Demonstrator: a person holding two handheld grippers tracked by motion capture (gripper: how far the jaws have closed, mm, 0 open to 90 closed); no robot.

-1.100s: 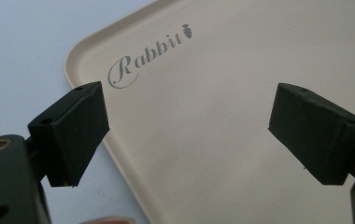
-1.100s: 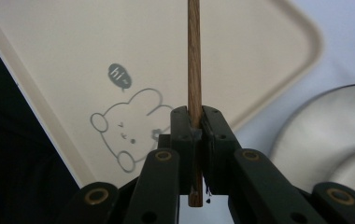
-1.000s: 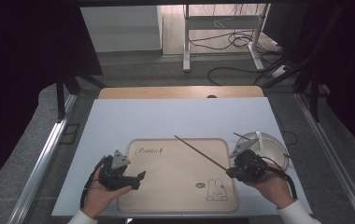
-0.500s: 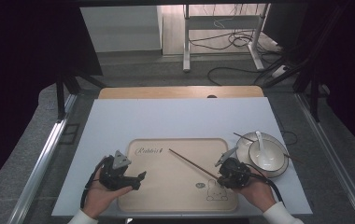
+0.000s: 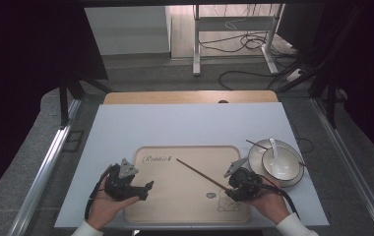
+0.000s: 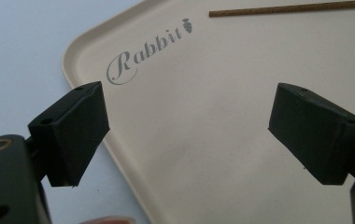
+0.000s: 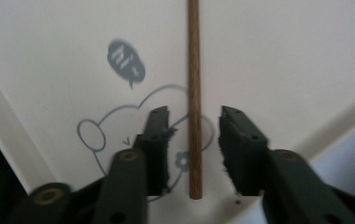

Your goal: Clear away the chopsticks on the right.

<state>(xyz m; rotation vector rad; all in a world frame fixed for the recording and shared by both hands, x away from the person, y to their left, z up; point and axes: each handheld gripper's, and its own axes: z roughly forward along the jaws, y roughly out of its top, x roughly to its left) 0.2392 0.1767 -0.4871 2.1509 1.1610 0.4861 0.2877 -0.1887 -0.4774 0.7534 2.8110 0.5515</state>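
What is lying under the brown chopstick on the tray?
The chopstick lies on the beige tray, crossing the printed rabbit drawing. The stick covers a thin strip of that drawing. The right hand-held gripper has just been opening, with the stick between its jaws, untouched.

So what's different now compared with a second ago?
The right claw carried one chopstick from beside the bowl down onto the tray, and its jaws have just been opening, freeing it. The left claw stayed open over the tray.
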